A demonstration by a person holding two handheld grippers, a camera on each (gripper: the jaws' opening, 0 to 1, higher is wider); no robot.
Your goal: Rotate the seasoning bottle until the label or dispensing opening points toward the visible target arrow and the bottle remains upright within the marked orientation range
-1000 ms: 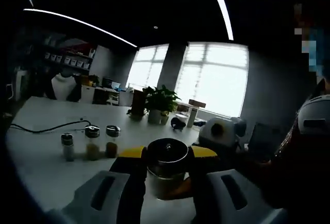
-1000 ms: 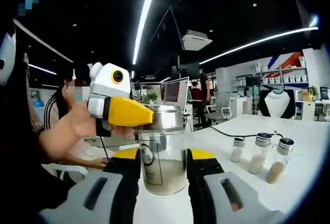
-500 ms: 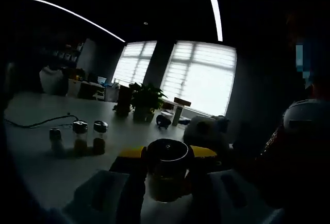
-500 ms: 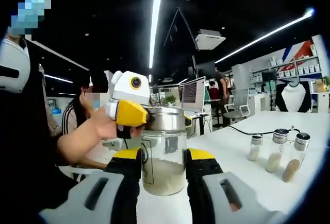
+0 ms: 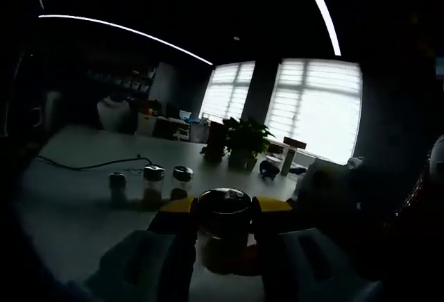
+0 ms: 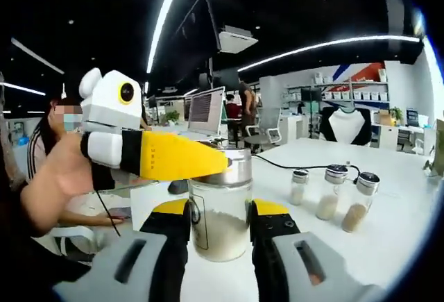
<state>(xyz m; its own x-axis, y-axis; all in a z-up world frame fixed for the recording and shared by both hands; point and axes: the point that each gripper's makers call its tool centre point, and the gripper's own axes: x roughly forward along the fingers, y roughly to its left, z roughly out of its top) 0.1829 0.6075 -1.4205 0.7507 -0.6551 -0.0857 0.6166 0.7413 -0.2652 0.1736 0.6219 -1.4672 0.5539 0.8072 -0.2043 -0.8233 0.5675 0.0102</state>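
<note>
Between the jaws of our right tool (image 6: 220, 220), nearest the right gripper view's camera, stands the seasoning bottle (image 6: 218, 208), a clear glass jar with pale powder in its lower part and a metal cap. The right jaws sit closed against its glass sides. Our left tool (image 6: 208, 163) reaches in from the left of that view, held in a hand (image 6: 59, 166), its yellow jaw lying against the cap. In the dim left gripper view the same bottle (image 5: 223, 222) sits between the left tool's (image 5: 223, 208) jaws, cap toward the camera, and they appear shut on the cap. The bottle looks upright, at the near edge of the white surface (image 6: 402, 198).

Further along the surface stand three small shakers (image 6: 336, 201) in a row, with a black cable (image 6: 284, 166) behind them. Beyond that are desks, a monitor (image 6: 208, 107), a seated person (image 6: 55, 128), and, in the left gripper view, a potted plant (image 5: 243, 142) before bright windows.

We judge the risk to be that both tools grip at once: twisting the cap while the body is held could loosen the lid rather than turn the bottle, or tilt it and spill powder.

We cannot make out any target arrow or range marking, nor which way the label faces. The bottle's base is hidden by the jaws.
</note>
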